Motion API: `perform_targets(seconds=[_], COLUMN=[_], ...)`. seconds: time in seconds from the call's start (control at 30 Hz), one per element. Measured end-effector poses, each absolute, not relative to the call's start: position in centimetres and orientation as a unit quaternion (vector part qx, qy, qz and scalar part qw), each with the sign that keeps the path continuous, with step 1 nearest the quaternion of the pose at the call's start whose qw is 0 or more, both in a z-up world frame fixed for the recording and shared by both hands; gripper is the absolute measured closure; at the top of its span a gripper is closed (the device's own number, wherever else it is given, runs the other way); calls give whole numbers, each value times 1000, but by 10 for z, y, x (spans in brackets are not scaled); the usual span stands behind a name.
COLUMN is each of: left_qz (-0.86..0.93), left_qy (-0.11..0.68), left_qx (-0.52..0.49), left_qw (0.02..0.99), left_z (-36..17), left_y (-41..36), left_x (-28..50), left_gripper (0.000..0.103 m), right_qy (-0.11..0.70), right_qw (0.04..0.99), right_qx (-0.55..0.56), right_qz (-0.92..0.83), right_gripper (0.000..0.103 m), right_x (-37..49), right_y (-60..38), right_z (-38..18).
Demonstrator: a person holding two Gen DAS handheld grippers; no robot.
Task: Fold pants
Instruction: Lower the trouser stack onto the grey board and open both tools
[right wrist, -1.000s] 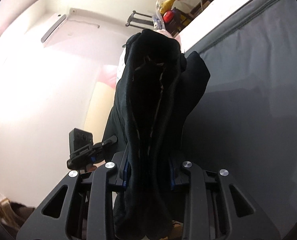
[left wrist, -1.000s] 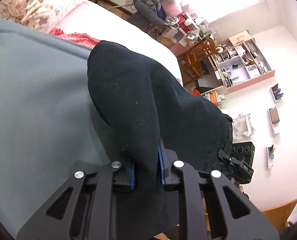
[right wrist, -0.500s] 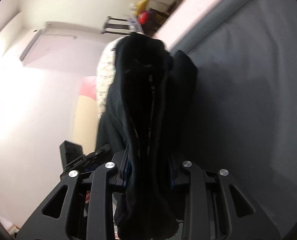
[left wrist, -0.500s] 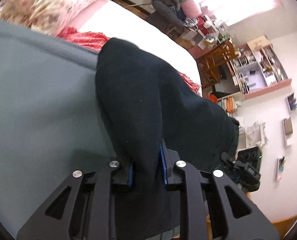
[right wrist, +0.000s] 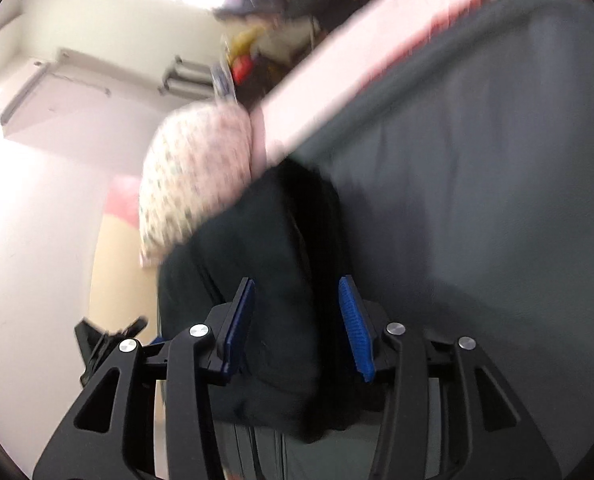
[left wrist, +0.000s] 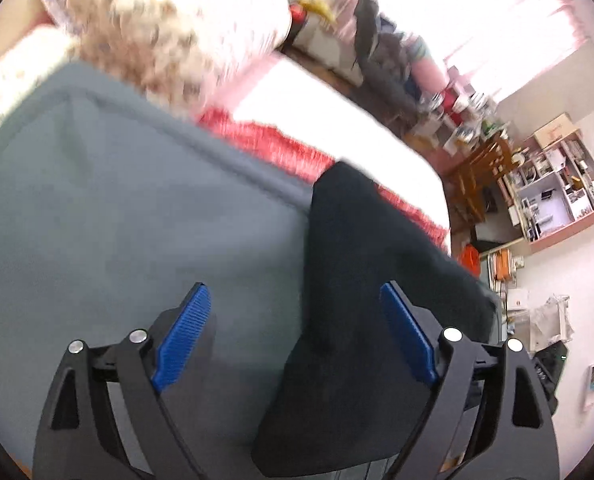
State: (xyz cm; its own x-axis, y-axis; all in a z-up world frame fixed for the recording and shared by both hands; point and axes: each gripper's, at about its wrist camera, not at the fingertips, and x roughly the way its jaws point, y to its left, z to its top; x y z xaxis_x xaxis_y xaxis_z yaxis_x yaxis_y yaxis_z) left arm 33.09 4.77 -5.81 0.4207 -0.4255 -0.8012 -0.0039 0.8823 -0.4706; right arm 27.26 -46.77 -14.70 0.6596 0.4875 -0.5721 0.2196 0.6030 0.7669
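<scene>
Smooth grey sheeting (left wrist: 109,216) covers the bed, beside a puffy floral pillow (left wrist: 169,36). Thick, matte black pants (left wrist: 361,300) lie bunched on it, between the ribbed blue pads of both claws. Left claw (left wrist: 293,336) is spreading wide, right claw (right wrist: 297,320) parting; neither pinches the cloth.

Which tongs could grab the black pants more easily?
Probably the right tongs: both are opening, but the pants sit squarely between the right pads, while the left tongs gape wide with the pants off to one side.
</scene>
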Motion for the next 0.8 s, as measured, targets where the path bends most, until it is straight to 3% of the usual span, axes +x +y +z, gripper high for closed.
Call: perform_targets(seconds=[0.07,0.23,0.43,0.6,0.8], left_qz=[-167,-224,-220,-205,-189], left_qy=[496,481,517,550,569], left_qx=[-184,-102,-84,-81,-59], left_qw=[832,841,823,805,798], left_z=[-38,-31,-67,-102,-119], left_y=[29,-42,-75,-77,-84], left_x=[323,315,320,325,332], left_gripper=[9,5,2,2,2], right_qy=[364,386,419,504,501], right_qw=[834,876,880,839,845], right_qx=[404,267,199,187,168], right_qz=[95,115,102,80,77], right_gripper=[56,56,56,57,57], right_x=[278,303,299,290,284], right_y=[-456,-389,-363,-368,-362], right_z=[-118,-91,-102,-145,-149])
